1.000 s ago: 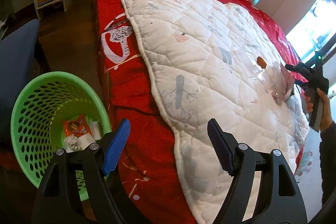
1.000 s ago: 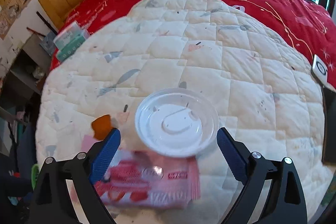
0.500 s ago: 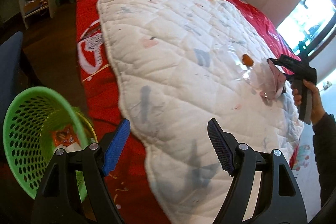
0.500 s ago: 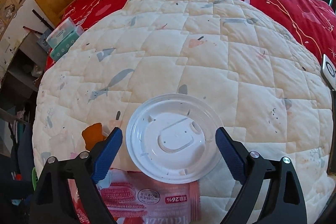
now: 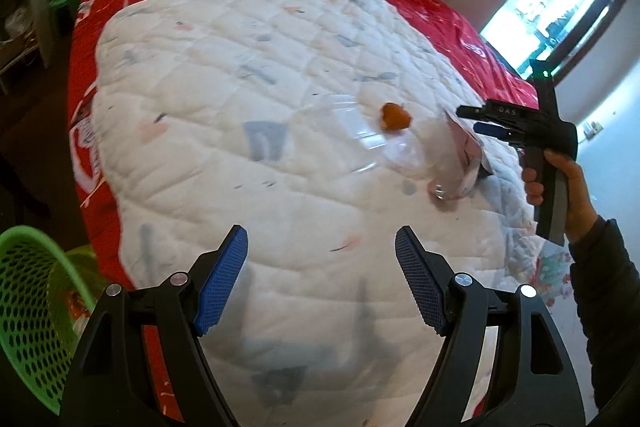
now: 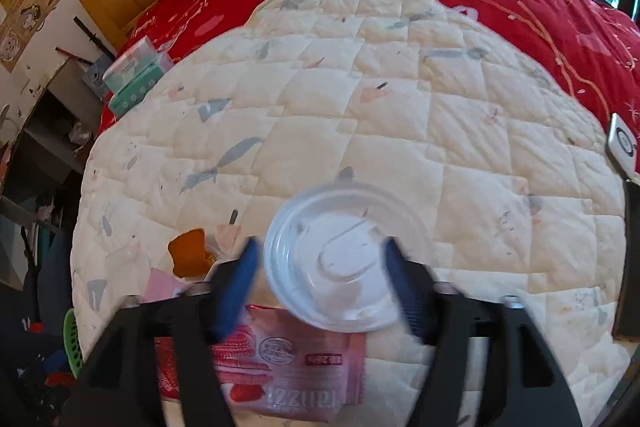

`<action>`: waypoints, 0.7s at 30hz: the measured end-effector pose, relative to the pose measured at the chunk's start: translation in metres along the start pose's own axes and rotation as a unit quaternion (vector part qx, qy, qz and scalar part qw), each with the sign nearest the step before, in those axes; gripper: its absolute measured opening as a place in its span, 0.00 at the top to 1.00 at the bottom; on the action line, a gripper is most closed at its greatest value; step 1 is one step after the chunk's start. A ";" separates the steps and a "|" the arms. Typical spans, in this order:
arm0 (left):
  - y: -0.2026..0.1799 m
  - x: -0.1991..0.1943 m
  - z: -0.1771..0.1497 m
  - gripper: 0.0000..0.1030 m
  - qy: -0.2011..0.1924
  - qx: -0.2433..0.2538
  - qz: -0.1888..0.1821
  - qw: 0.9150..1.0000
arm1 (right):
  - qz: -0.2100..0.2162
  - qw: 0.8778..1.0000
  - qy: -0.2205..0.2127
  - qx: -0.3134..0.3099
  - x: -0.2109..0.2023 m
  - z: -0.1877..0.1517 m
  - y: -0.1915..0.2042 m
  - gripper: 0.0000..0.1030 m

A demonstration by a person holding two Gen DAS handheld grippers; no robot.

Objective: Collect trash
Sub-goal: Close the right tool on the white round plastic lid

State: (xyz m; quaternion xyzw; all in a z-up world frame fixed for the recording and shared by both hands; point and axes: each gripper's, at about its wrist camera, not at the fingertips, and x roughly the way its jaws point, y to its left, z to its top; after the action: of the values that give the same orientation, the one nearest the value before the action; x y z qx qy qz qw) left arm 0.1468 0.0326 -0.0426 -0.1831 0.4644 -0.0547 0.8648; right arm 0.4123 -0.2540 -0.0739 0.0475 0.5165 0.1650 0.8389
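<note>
Clear round plastic lid (image 6: 346, 259) sits between the right gripper's (image 6: 320, 279) closing jaws, pads seemingly not yet pressing, while the left gripper (image 5: 320, 283) hangs open, empty.

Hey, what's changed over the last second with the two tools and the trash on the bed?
The left tool swung away from the green basket over the white quilt, jaws open and empty. The right tool is closing around the clear plastic lid, not yet gripping. Lid, pink wrapper and orange scrap haven't moved.
</note>
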 end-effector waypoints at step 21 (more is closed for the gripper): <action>0.002 0.016 -0.004 0.27 0.017 -0.010 -0.001 1.000 | -0.054 0.998 0.028 0.010 0.030 0.009 0.001 0.10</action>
State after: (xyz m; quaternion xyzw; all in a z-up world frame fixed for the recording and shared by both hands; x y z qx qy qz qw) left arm 0.1525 0.0289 -0.0574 -0.1909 0.4797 -0.0538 0.8547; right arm 0.4323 -0.2425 -0.0949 0.0236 0.5430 0.1156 0.8314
